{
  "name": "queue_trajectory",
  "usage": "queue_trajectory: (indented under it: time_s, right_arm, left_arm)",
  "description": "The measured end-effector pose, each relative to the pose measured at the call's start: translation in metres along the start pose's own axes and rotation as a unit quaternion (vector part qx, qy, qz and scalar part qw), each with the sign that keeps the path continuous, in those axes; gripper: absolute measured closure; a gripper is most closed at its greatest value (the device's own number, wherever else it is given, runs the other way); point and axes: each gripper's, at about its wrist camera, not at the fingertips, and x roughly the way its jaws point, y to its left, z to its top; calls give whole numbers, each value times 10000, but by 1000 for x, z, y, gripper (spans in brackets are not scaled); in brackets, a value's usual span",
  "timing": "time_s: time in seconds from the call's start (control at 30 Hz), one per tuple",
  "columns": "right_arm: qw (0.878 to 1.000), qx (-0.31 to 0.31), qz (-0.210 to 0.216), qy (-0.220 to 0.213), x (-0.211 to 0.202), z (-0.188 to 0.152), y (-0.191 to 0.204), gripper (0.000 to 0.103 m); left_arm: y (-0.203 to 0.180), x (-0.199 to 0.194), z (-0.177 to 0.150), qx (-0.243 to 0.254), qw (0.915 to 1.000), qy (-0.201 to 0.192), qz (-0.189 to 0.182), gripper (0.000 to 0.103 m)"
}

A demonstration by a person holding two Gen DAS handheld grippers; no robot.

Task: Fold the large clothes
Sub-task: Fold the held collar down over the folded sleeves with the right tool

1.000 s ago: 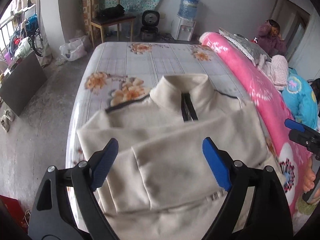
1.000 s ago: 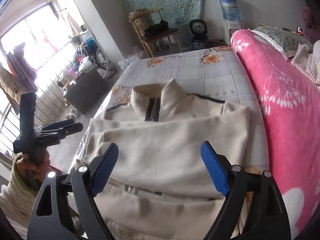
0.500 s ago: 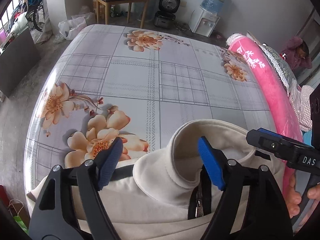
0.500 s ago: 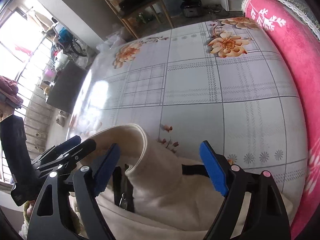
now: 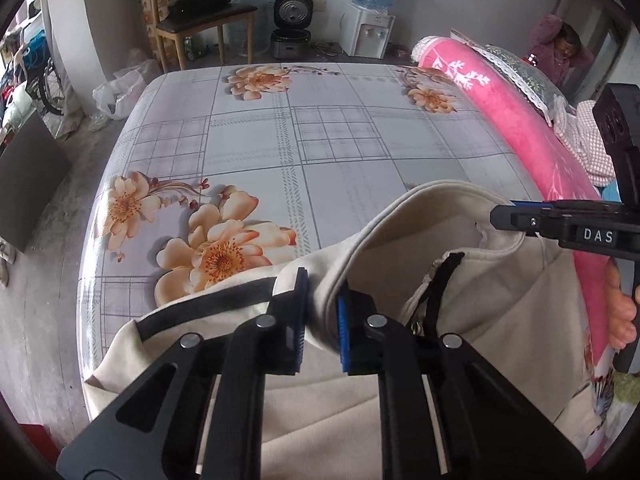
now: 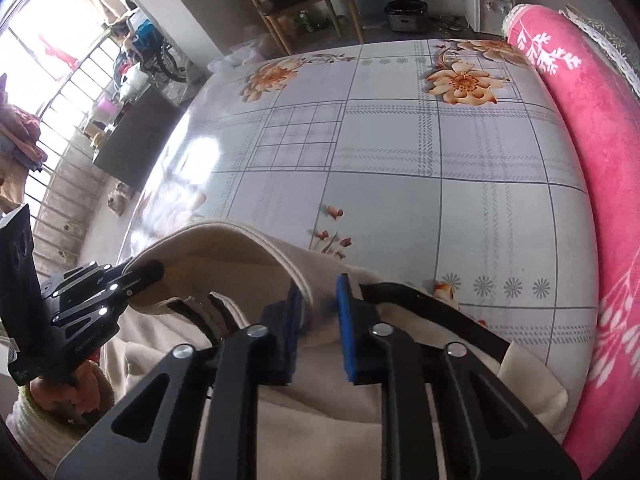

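From the left tongs (image 5: 318, 322), at about six o'clock in my left view, I have the cream jacket (image 5: 500, 320) pinched at the left side of its stand-up collar (image 5: 400, 232); the jaws have just been closing and now clamp the fabric between the blue pads. The jacket lies on the bed (image 5: 320, 152), flowered sheet under it, its collar end toward twelve o'clock and its body running back under my cameras. At three o'clock in the same view the right tongs (image 5: 496, 218) bite the collar's other side. In the right view those right tongs (image 6: 318, 322) have likewise just closed on the fabric where collar meets shoulder, near the black trim (image 6: 440, 312). At nine o'clock there, a hand (image 6: 60, 396) carries the left tongs. I judge the fold barely begun: both top corners are taken, but the lengthwise fold toward the hem looks to be still ahead. Both tools pitch steeply down at the bed, side by side.
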Motion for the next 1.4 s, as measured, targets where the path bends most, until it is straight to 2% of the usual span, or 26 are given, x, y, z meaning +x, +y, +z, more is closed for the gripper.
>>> queue_trajectory:
  time_s: [0.1,0.27,0.47,0.53,0.6,0.7,0.77,0.83,0.9,0.97,1.07,1.1,1.13,1.2,1.3,1.37,1.4]
  right_arm:
    - [9994,-261,-60,-209,-23,-19,14,92]
    - [9965,-645,-276,-446,-47,-66,32,92]
    - [9936,-912,-628,-239,-26,-128,36,92]
    - [9924,-1027,-657,-152,-30,-138,38,88]
    - [9938,-1001,-409,-247,-52,-144,42,84]
    - [9910,-1104,95,-745,-93,-137,58,66]
    - [9880,-1130,312,-1002,-108,-122,70,65]
    - [9880,-1045,412,-1058,-102,-103,80,65]
    - [9901,-1021,418,-873,-77,-88,86,65]
    - [9925,-1109,142,-499,-36,-83,87,65]
    - [9933,-1134,-196,59,12,-96,80,65]
    - [9933,-1123,-268,106,20,-103,77,65]
    - [9935,-1123,-199,-64,18,-109,76,65]
    - [9936,-1113,-145,-84,16,-114,73,65]
    - [9933,-1144,-176,-54,15,-118,73,65]
    - [9929,-1170,-211,-24,11,-119,73,65]
    - [9935,-1130,-161,-40,5,-120,71,64]
  left_arm:
    - [-6,-21,-17,85,9998,-159,-78,92]
    - [-16,-47,-55,345,9986,-392,6,92]
    - [-24,-33,-103,504,9982,-253,221,92]
    - [-22,-25,-113,507,9982,-173,283,90]
    - [-20,-25,-118,476,9983,-207,262,89]
    - [-18,-30,-120,521,9979,-321,231,88]
    - [-19,-31,-120,581,9975,-333,225,88]
    - [-19,-31,-120,565,9977,-310,185,88]
    - [-17,-35,-123,453,9985,-307,31,86]
    - [-12,-43,-129,326,9987,-316,-245,86]
    - [-1,-64,-141,226,9979,-380,-476,86]
    - [4,-73,-144,161,9972,-442,-586,86]
    - [8,-80,-145,108,9962,-523,-683,86]
    - [14,-93,-137,14,9935,-741,-866,86]
    - [15,-97,-105,-191,9888,-945,-1141,86]
    - [8,-83,-84,-232,9866,-863,-1368,85]
    - [4,-70,-75,-243,9850,-712,-1550,82]
